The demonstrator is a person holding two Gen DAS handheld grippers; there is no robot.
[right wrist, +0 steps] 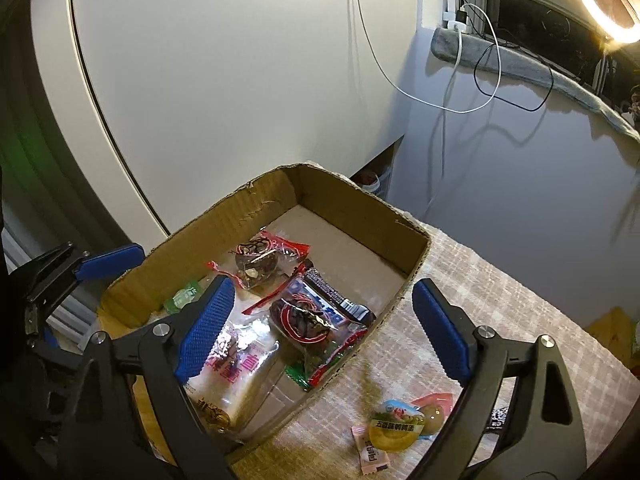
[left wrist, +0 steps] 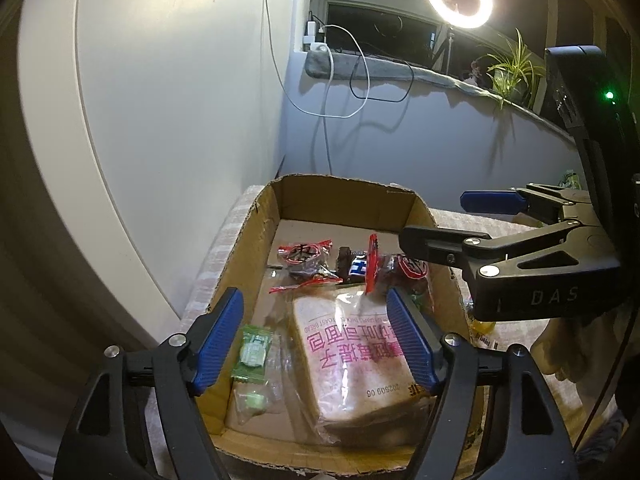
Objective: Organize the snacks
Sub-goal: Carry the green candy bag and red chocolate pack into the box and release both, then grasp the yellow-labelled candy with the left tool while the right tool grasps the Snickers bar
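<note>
Several snacks lay in the box (right wrist: 360,216); both grippers (left wrist: 316,340) (right wrist: 320,332) hung open and empty, two packets (right wrist: 396,426) remaining outside at five o'clock.

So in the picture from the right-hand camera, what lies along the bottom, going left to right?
Left claw pad → bagged toast bread → dark red-wrapped snack → cardboard box wall → pink sachet → yellow jelly cup → right claw pad.
</note>
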